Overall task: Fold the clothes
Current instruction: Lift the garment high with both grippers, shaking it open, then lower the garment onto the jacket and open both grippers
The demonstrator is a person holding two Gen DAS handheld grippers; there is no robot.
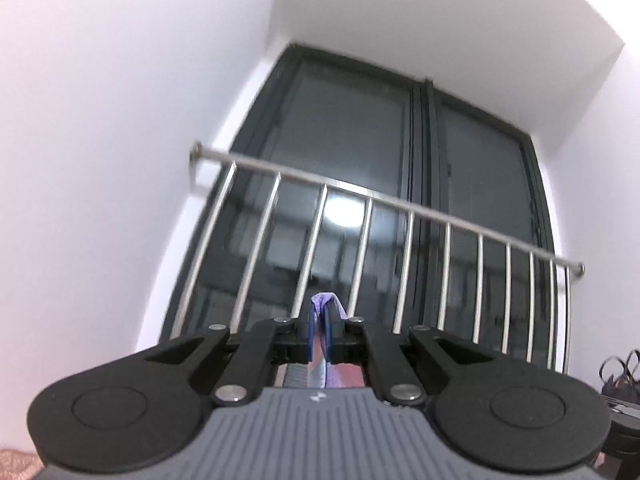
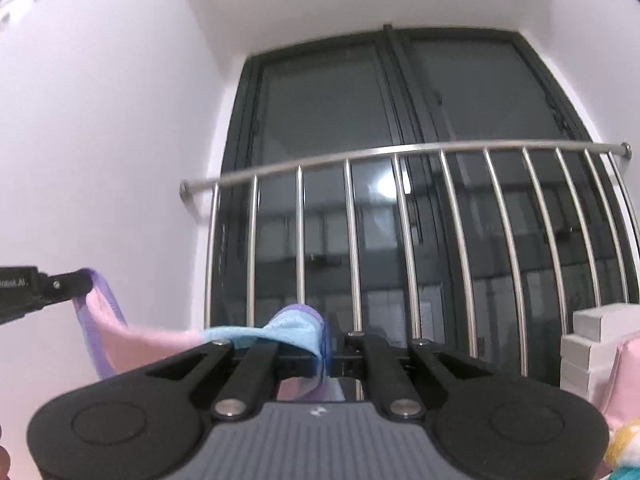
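- Grippers first, nearest the lenses: we see the left gripper (image 1: 320,332) tilted upward, its blue pads pressed together on a purple-edged fold of the garment (image 1: 326,305), which pokes out above the fingertips while a pale striped stretch of it hangs down behind the jaws.
- In the right wrist view, the right gripper (image 2: 326,350) is likewise clamped tight on the same garment (image 2: 296,330); a light blue and lilac bunch sits over its tips and drapes across its left linkage.
- From that bunch we follow the cloth leftward: it sags as a pink band with a purple hem (image 2: 100,320) and rises to the left gripper (image 2: 80,282), which enters from the left edge and pinches the hem. So the garment hangs in the air, stretched loosely between the two grippers.
- At the right edge of the right wrist view we see more pink fabric (image 2: 616,376), with something yellow and fluffy below it that we cannot identify.
- Just behind that fabric stands a stack of white boxes (image 2: 592,344).
- In the left wrist view, dark strappy items (image 1: 622,372) lie at the right edge; we cannot tell what they are.
- Farther off, a steel railing (image 2: 400,154) with upright bars crosses both views.
- Directly behind it is a tall dark-framed glass door (image 2: 384,96), reflecting a round lamp.
- White walls (image 1: 120,120) and ceiling close the scene.
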